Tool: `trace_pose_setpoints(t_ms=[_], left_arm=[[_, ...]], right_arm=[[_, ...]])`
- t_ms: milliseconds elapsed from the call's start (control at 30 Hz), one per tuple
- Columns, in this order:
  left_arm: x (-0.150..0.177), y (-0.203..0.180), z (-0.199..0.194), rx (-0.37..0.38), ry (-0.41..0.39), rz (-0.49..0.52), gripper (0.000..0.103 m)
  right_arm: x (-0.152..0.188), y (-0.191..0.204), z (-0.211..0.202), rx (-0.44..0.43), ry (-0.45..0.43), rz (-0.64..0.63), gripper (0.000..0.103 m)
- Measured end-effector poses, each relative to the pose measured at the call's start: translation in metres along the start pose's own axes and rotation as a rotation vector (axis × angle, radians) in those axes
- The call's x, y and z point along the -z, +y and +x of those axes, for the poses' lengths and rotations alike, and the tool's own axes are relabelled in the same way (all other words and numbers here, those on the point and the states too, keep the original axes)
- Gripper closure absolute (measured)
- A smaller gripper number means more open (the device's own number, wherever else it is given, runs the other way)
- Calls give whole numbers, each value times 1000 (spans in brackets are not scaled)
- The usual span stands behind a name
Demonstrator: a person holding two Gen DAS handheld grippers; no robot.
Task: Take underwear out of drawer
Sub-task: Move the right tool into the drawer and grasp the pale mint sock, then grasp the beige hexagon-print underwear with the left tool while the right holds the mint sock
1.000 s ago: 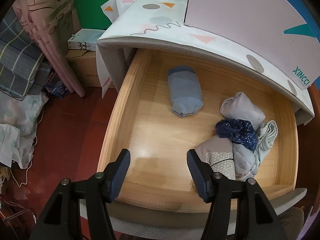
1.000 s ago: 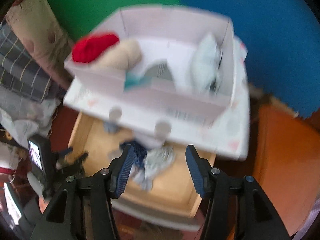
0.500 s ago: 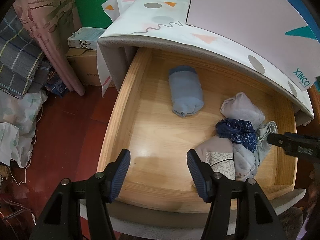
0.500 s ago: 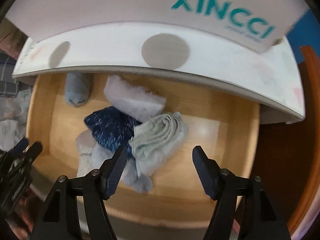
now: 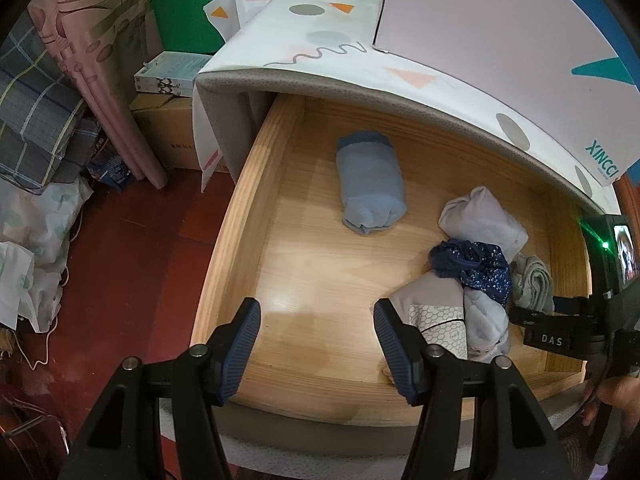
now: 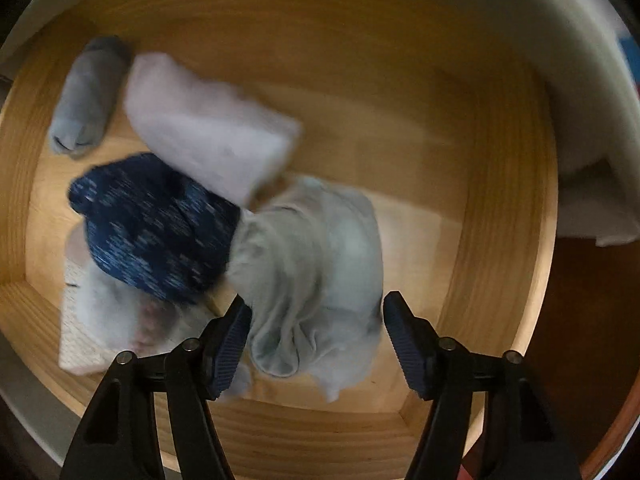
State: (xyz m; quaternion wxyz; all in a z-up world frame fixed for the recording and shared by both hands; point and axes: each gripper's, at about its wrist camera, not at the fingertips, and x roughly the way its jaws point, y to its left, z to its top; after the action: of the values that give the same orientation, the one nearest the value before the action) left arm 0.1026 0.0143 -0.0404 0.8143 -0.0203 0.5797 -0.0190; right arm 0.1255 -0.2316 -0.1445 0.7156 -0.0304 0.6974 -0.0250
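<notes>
Room: dark red floor (image 5: 132, 248), a green wall behind, a pink curtain (image 5: 100, 60) and piled plaid bedding (image 5: 36, 120) far left of the left claw.
Drawer: an open wooden drawer (image 5: 240, 216) pulled out from under a patterned white cover (image 5: 320, 52); a pale box (image 5: 500, 40) stands on the cover.
In the way: the cover overhangs the drawer's back; cardboard boxes (image 5: 168, 120) sit on the floor beyond the drawer's left wall.
Underwear: a pale green-grey piece (image 6: 316, 264) lies between and just ahead of the right claw's tips, touching a navy speckled piece (image 6: 156, 228) to the claw's left; a lilac roll (image 6: 208, 124) lies farther ahead, a blue roll (image 5: 370, 188) farther left.
Right claw (image 6: 316, 336): pointing straight down into the drawer, jaws closing around the green-grey piece; the picture is blurred and pad contact cannot be told.
Left claw (image 5: 316, 340): tilted steeply down over the drawer's front, jaws half open, nothing between them; the blue roll lies well ahead.
Hand: part of a hand (image 5: 616, 396) grips the right tool's handle at the right edge.
</notes>
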Motion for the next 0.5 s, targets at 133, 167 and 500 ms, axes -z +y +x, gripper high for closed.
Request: trace_pose_setpoints(t_ms=[133, 167, 500], left_arm=[[0, -2, 2, -10, 7, 9, 43], [0, -3, 3, -12, 11, 10, 43], [1, -7, 12, 3, 73, 38, 43]], right_arm=[[-1, -8, 4, -30, 16, 14, 43], [-3, -8, 5, -31, 23, 10, 45], [-5, -39, 14, -12, 106, -9, 63]])
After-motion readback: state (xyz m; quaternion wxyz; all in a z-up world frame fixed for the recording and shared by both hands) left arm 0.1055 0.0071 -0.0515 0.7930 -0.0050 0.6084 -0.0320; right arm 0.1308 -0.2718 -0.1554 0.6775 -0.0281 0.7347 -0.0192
